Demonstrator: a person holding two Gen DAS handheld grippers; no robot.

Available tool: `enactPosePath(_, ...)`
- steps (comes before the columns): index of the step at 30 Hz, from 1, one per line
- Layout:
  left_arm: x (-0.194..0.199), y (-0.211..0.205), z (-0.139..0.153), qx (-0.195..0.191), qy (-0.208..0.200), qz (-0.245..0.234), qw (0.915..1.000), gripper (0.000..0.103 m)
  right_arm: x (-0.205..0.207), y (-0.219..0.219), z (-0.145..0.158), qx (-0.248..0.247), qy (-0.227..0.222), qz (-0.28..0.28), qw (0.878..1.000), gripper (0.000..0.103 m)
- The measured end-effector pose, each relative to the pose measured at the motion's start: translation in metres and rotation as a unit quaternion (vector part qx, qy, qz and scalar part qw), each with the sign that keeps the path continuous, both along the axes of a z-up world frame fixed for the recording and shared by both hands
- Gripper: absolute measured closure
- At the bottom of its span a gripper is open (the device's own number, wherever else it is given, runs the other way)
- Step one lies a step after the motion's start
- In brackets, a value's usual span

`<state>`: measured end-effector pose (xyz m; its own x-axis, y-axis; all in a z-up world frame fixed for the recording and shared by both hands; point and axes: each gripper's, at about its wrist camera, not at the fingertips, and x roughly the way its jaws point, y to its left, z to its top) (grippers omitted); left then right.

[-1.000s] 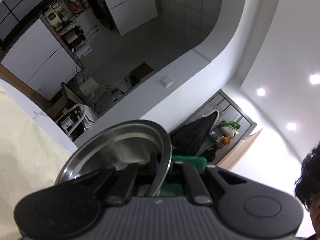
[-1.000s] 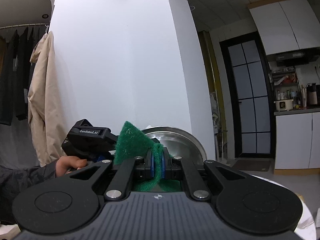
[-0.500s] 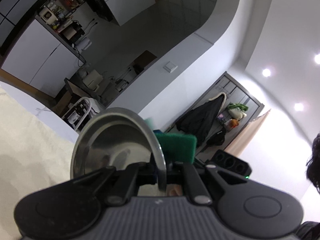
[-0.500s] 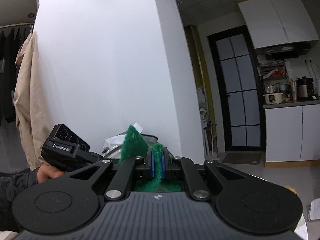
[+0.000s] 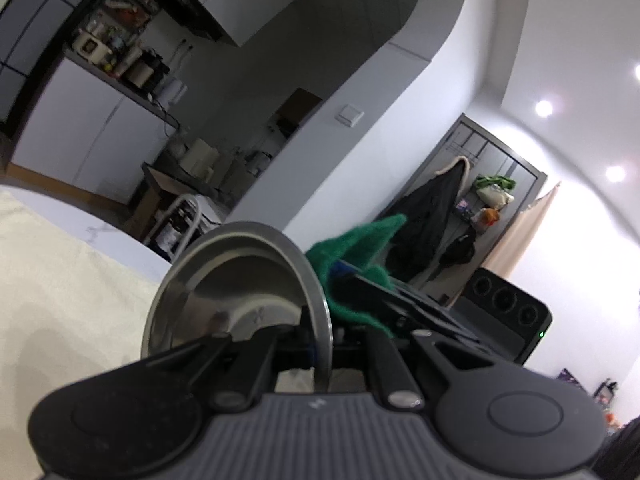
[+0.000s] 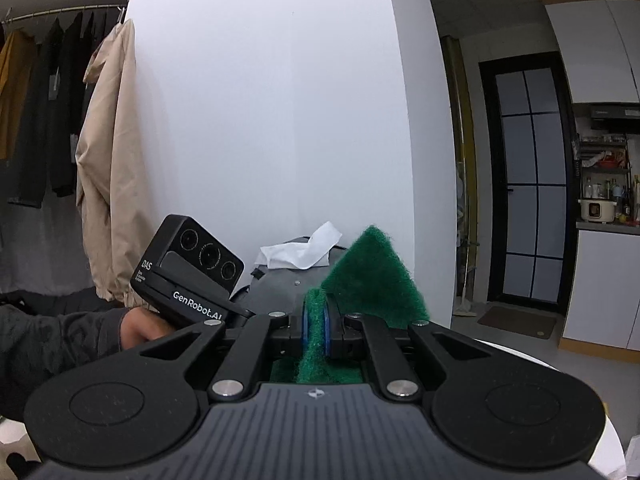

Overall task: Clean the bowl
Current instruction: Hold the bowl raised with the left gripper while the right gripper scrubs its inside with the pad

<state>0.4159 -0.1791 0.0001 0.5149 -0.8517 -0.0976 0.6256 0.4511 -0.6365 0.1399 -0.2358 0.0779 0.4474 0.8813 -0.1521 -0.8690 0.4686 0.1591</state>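
we've got the steel bowl [image 5: 240, 284] up off the table, tipped on edge, its rim pinched between the fingers of our left gripper [image 5: 320, 344], which is clamped tight on it. the open side faces away to the left in the left wrist view, and the inside looks shiny, with reflections but no obvious dirt we can make out.

our right gripper [image 6: 316, 328] is clenched on the green scouring pad [image 6: 372, 280], a folded strip squeezed between the blue pads and a big corner flaring up to the right. in the left wrist view that pad [image 5: 356, 248] sits just behind the bowl's rim, on its outer side, very near it; whether it actually touches the metal we can't tell.

from the right wrist view the bowl itself is hidden behind the pad, and we see the left hand [image 6: 140, 328] gripping its tool, with a white tissue [image 6: 300, 252] lying beyond.

so, our read: bowl lifted, pad in hand, scrubbing under way or between strokes. left to do, we judge: finish wiping inside and rim, then set the bowl down and let go of both.
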Motion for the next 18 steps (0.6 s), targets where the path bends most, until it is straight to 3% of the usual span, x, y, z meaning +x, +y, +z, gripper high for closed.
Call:
enactPosePath(9, -0.003, 0.009, 0.001, -0.046, -0.006, -0.005, 0.9989, 0.097, 0.013, -0.021, -0.013, 0.02, 0.026, -0.085, 0.996, 0.095)
enactPosePath(18, -0.003, 0.008, -0.001, -0.065, -0.008, -0.002, 0.9978, 0.097, 0.021, -0.019, -0.031, -0.012, 0.054, -0.132, 0.99, 0.095)
